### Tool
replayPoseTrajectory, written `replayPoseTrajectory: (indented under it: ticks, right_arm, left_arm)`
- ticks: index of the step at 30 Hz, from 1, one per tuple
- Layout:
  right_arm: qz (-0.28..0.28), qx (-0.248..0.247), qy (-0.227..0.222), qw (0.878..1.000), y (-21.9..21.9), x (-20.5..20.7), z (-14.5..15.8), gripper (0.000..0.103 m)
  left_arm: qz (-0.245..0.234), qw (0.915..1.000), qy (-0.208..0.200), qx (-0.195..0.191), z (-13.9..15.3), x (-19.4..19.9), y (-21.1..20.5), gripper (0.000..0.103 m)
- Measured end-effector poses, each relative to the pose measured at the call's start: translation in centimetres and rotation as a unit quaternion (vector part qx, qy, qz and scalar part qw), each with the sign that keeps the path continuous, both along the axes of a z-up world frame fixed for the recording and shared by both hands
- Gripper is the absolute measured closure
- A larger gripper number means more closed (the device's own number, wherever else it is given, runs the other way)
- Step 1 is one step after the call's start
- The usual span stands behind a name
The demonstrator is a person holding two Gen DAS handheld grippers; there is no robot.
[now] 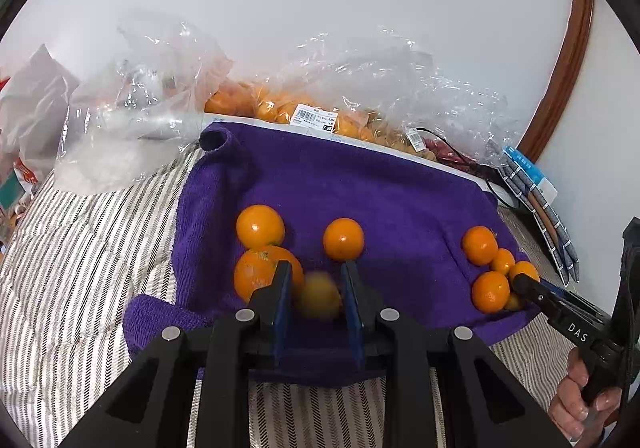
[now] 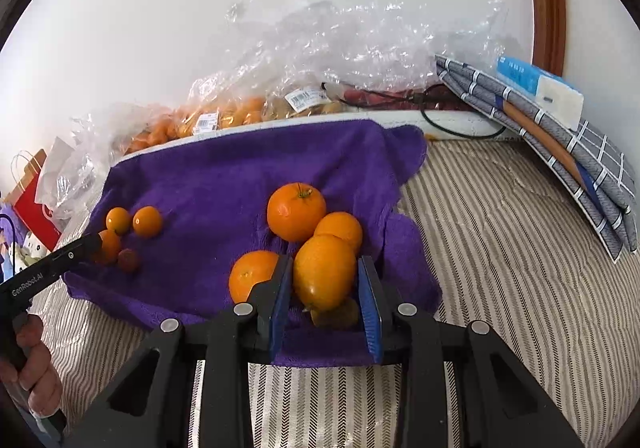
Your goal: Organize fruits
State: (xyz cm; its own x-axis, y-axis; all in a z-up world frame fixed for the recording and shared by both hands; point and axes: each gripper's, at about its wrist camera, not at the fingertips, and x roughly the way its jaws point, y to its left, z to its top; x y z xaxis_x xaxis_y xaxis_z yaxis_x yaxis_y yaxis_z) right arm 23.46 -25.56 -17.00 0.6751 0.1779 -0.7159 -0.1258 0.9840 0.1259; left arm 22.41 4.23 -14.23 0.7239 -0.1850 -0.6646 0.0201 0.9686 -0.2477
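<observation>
A purple towel [image 1: 380, 188] [image 2: 224, 168] lies on striped bedding with two groups of orange fruit. My left gripper [image 1: 316, 268] [image 2: 96, 242] hovers at the left group of oranges [image 1: 260, 226], jaws close together. A blurred yellowish fruit [image 1: 318, 296] shows between its pads; I cannot tell whether they press on it. My right gripper [image 2: 325, 262] [image 1: 520, 280] is shut on an oval orange fruit [image 2: 324, 272] at the right group of oranges [image 2: 296, 210]. A small brownish fruit [image 2: 336, 314] lies under it.
Clear plastic bags of fruit [image 1: 312, 112] [image 2: 224, 116] line the wall behind the towel. An empty crumpled bag [image 1: 140, 120] sits at the left. Folded grey cloth [image 2: 560, 136] and a tissue pack [image 2: 540, 84] lean at the right. A red paper bag [image 2: 36, 208] stands far left.
</observation>
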Motion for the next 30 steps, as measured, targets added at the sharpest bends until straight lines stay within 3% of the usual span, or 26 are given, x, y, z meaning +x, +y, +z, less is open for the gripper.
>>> replayPoseTrajectory:
  ticks: [4,7,9,11,20,21,23,25,30]
  right_arm:
    - [-0.009,-0.006,-0.004,1.0,0.1,-0.4,0.4,0.058]
    - [-0.019,-0.008,-0.016,1.0,0.2,-1.5,1.9,0.055]
    - [-0.017,-0.009,-0.025,0.999,0.3,-2.9,3.5,0.049]
    - [-0.014,-0.022,-0.036,0.999,0.6,-4.3,4.9,0.037]
    - [-0.033,-0.026,-0.042,0.998,-0.4,-12.6,10.1,0.033]
    - [-0.036,-0.026,-0.05,0.998,-0.5,-13.6,10.6,0.032]
    - [-0.039,-0.038,-0.075,0.996,-0.7,-16.1,11.8,0.017]
    - [-0.036,-0.055,-0.093,0.993,-0.5,-18.0,12.6,0.008]
    - [-0.034,-0.067,-0.103,0.992,-0.4,-21.1,14.0,0.003]
  left_arm:
    - [0.007,1.0,0.001,0.006,0.5,-0.2,-0.1,0.068]
    - [0.017,0.9998,-0.001,0.007,1.9,-1.1,0.1,0.067]
    - [0.014,0.9999,-0.009,0.004,3.1,-2.4,0.1,0.06]
    - [0.013,0.9995,-0.021,0.017,4.7,-4.3,-0.3,0.052]
    - [0.01,0.9972,-0.06,0.044,10.3,-12.8,-2.8,0.021]
    - [0.011,0.9969,-0.061,0.049,10.7,-13.4,-3.2,0.02]
    - [0.015,0.9954,-0.068,0.065,11.6,-15.1,-3.9,0.015]
    - [0.022,0.9939,-0.077,0.076,12.4,-16.3,-4.4,0.013]
    - [0.022,0.993,-0.083,0.081,13.4,-18.2,-5.0,0.011]
